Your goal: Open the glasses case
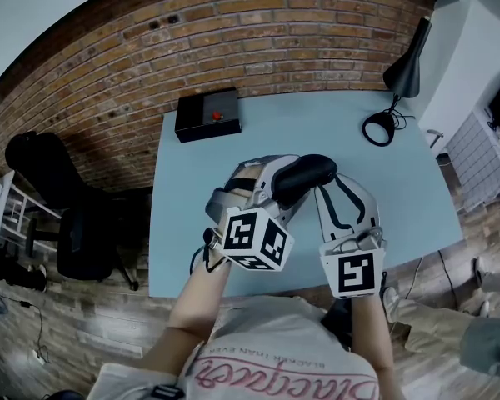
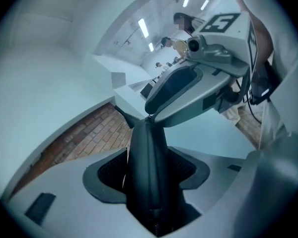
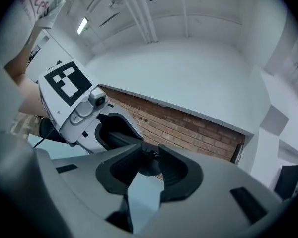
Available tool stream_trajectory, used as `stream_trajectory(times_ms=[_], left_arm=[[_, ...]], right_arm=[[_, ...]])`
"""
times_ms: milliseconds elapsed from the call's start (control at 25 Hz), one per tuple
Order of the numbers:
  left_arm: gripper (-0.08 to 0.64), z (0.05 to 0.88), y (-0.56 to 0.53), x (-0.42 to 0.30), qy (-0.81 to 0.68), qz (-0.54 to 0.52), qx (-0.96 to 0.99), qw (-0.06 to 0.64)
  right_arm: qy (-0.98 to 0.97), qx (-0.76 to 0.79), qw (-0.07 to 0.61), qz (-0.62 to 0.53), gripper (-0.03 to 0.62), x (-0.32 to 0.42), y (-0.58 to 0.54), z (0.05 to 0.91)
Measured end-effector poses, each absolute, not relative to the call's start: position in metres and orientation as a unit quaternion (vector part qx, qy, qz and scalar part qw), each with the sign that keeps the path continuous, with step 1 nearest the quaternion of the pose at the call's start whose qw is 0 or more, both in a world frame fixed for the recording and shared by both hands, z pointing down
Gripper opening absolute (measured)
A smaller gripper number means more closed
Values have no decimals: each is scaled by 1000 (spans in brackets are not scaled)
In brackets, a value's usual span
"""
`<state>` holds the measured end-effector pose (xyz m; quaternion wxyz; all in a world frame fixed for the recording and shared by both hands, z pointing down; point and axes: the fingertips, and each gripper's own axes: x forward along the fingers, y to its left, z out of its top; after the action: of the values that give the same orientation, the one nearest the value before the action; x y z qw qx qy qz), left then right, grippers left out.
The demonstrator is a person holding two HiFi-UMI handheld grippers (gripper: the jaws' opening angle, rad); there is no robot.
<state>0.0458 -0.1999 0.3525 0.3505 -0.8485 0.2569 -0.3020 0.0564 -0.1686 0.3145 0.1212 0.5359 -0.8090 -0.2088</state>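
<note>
A black glasses case is held up over the light blue table, in front of the person's chest. My left gripper is shut on it: in the left gripper view the case stands edge-on, clamped between both pads, its zip seam facing the camera. My right gripper comes in from the right at the case's end. In the right gripper view its jaws stand a little apart, the dark rounded end of the case sits at their tips, and table shows through the gap.
A black box with a red button lies at the table's far left. A black desk lamp stands at the far right. A brick wall runs behind the table, and a black office chair stands to its left.
</note>
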Motion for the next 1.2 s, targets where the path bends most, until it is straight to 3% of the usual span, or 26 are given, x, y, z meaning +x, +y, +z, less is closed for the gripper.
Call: stream_trajectory(times_ms=[160,560,640,680,1200], left_arm=[[256,343,-202,45,269,-324,-799,430],[257,326,-196,40,266,-313,-783,467],[256,323,-194,39,267,-309,-776,480],[257,322,-193,39,268,-307,-775,483],[257,318,-191,37,262,-292,-785,479]], right_arm=[[-801,546,111,-218,98,59,-170,311],[-783,554,129,-253,97,63,-166,312],[-777,560,121,-261,81,66,-164,308],[-774,564,116,-263,40,67,-163,306],[-779,561,99,-263,21,68,-156,299]])
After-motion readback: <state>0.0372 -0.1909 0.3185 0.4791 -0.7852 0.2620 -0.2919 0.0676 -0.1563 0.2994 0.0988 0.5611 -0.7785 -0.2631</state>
